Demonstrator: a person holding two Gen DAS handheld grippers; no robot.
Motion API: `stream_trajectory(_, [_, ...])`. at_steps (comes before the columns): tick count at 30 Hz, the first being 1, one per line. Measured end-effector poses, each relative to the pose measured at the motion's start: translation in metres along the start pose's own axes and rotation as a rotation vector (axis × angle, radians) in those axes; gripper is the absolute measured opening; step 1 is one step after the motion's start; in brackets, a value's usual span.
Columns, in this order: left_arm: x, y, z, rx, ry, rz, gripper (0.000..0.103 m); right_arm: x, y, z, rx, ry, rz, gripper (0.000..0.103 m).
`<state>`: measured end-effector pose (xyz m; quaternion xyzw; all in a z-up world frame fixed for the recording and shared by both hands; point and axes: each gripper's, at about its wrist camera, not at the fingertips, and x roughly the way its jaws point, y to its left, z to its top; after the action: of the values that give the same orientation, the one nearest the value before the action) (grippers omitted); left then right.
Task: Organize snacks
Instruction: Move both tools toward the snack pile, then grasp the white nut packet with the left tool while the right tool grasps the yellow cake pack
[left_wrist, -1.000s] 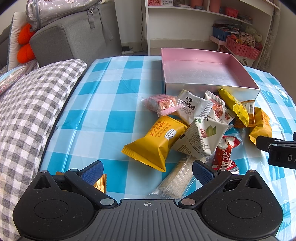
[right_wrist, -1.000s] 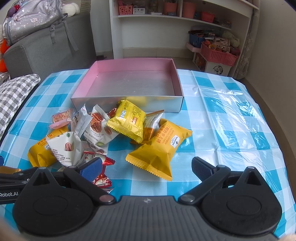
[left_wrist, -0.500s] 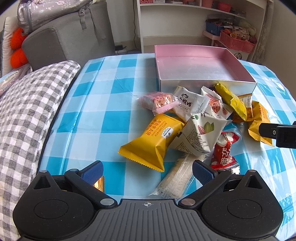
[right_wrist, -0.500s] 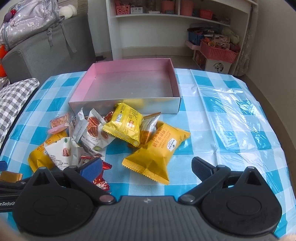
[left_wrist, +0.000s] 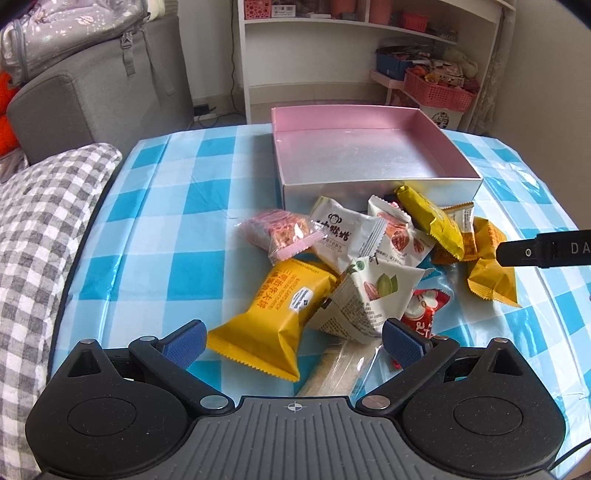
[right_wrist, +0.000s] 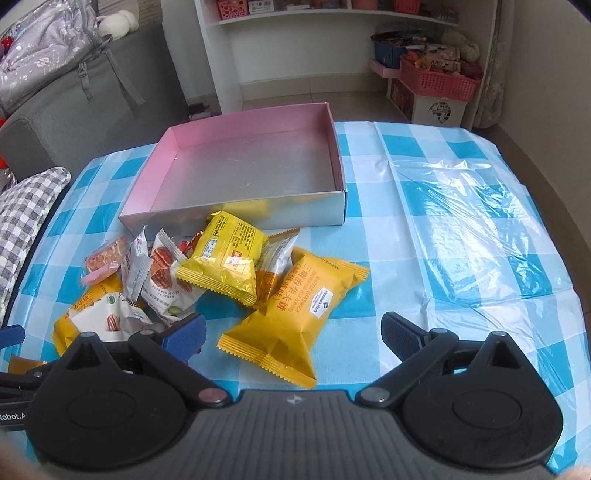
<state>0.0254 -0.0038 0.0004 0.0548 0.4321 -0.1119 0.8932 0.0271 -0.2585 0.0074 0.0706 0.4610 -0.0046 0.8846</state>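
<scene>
A: How are the grippers set?

B: The left gripper (left_wrist: 291, 339) and right gripper (right_wrist: 291, 332) are held spread, nothing gripped.

A: Location and axis of the snacks?

B: The yellow waffle pack (right_wrist: 291, 314) lies near the table's (right_wrist: 461, 229) front edge, before the pink box (right_wrist: 251, 166); its long axis is angled toward the box's right corner.

A: Risk?

B: Neighbouring packets (right_wrist: 221, 254) overlap; one may be dragged along if a crinkled seal is pinched.

A living-room corner around a blue-and-white checked tabletop (left_wrist: 177, 206).

A grey sofa (left_wrist: 110, 92) stands behind it, a floral grey bag (left_wrist: 66, 33) on top. A grey gingham cushion (left_wrist: 37, 236) touches the tabletop's left edge. A white shelf unit (right_wrist: 295, 48) lines the far wall, with a pink plastic basket (right_wrist: 439, 83) at its right.
</scene>
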Motion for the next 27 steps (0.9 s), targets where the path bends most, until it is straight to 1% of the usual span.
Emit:
stream_trajectory(2, [0.002,-0.001,0.004,0.019,0.000,-0.053,0.097,0.005,-0.010,0.004,0.054,0.019,0.039,0.097])
stream_trajectory(4, [0.002,-0.007,0.006,0.050,-0.027,-0.092,0.093,0.010,-0.017,0.007,0.099,0.039,0.071,0.096])
stream_trajectory(5, [0.002,-0.011,0.008,0.069,-0.035,-0.101,0.091,0.013,-0.019,0.008,0.119,0.051,0.085,0.094])
stream_trajectory(7, [0.005,-0.018,0.010,0.095,-0.035,-0.128,0.085,0.019,-0.020,0.006,0.159,0.099,0.118,0.092])
stream_trajectory(9, [0.010,-0.024,0.011,0.115,-0.018,-0.149,0.081,0.025,-0.019,0.006,0.185,0.141,0.143,0.089])
stream_trajectory(11, [0.016,-0.031,0.012,0.142,-0.009,-0.153,0.078,0.029,-0.016,0.006,0.202,0.166,0.157,0.083])
stream_trajectory(14, [0.025,-0.041,0.011,0.199,0.002,-0.147,0.075,0.034,-0.015,0.007,0.216,0.154,0.179,0.080])
stream_trajectory(16, [0.029,-0.042,0.012,0.216,0.022,-0.159,0.072,0.039,-0.015,0.007,0.228,0.150,0.185,0.076])
stream_trajectory(19, [0.037,-0.042,0.012,0.210,0.058,-0.155,0.066,0.045,-0.014,0.007,0.236,0.163,0.177,0.071])
stream_trajectory(20, [0.039,-0.042,0.013,0.207,0.060,-0.149,0.066,0.046,-0.014,0.007,0.238,0.166,0.173,0.069])
stream_trajectory(24, [0.042,-0.038,0.015,0.187,0.068,-0.138,0.059,0.048,-0.013,0.007,0.244,0.174,0.148,0.065])
stream_trajectory(25, [0.044,-0.038,0.016,0.184,0.072,-0.130,0.054,0.049,-0.012,0.007,0.241,0.176,0.141,0.062])
stream_trajectory(26, [0.045,-0.037,0.017,0.181,0.082,-0.126,0.054,0.049,-0.012,0.007,0.234,0.172,0.135,0.057])
stream_trajectory(27, [0.046,-0.035,0.017,0.172,0.090,-0.128,0.054,0.048,-0.011,0.007,0.225,0.168,0.127,0.055])
